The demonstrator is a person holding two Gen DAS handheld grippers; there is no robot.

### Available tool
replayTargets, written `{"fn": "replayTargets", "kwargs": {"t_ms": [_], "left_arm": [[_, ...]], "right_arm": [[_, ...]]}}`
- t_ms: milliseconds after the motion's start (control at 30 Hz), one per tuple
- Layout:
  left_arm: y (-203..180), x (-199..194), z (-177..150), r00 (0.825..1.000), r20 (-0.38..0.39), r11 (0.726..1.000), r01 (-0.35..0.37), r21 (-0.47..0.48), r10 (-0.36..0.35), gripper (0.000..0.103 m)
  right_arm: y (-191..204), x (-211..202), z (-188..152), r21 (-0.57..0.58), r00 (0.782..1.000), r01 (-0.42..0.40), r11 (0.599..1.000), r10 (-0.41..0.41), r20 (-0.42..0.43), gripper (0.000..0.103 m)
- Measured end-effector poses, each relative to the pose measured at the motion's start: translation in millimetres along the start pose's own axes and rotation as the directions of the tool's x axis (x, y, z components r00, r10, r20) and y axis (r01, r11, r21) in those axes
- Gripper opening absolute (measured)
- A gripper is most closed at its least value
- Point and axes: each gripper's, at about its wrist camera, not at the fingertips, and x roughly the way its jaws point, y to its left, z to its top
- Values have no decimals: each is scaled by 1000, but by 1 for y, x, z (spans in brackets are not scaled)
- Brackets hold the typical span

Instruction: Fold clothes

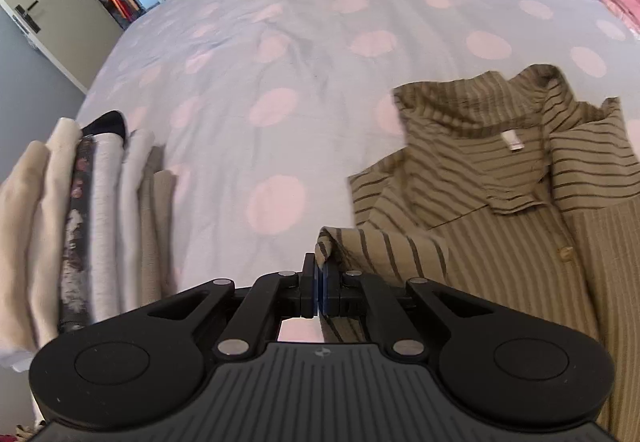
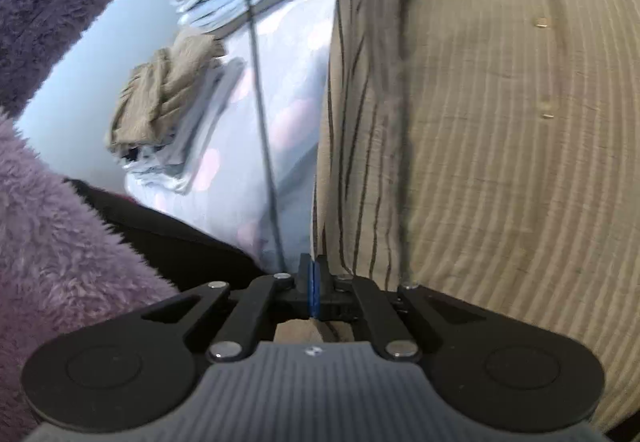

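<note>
The shirt (image 1: 500,201) is being spread on the bed (image 1: 280,61), filling the right side of the left view. A striped edge is being pinched by the left tongs (image 1: 319,282), which are being kept shut on it at the bottom middle. In the right view the right tongs (image 2: 314,282) are being pressed together at the shirt's edge; cloth is seen behind them, but a real hold cannot be told.

The thin pinch may be lost if the cloth is being pulled hard, and the fold may be made crooked. The piles (image 1: 88,222) at the left may be knocked over. A cord (image 2: 260,101) and a fuzzy sleeve (image 2: 60,242) are being kept close, and the cord may be caught.
</note>
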Motion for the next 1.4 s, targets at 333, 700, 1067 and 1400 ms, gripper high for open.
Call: {"fn": "replayTargets", "kwargs": {"t_ms": [333, 700, 1067, 1400], "left_arm": [[-99, 16, 14, 970, -94, 967, 232, 104, -223, 0], [-135, 15, 25, 979, -100, 924, 203, 325, -180, 21], [-188, 41, 26, 991, -128, 821, 110, 560, -46, 15], [-104, 22, 48, 968, 36, 967, 251, -38, -250, 0]], "right_arm": [[-39, -19, -15, 131, 997, 80, 988, -81, -1, 1], [-51, -18, -15, 156, 997, 79, 985, -75, -28, 1], [-56, -8, -15, 165, 995, 83, 983, -73, -64, 1], [-55, -6, -14, 155, 995, 80, 985, -71, -66, 1]]}}
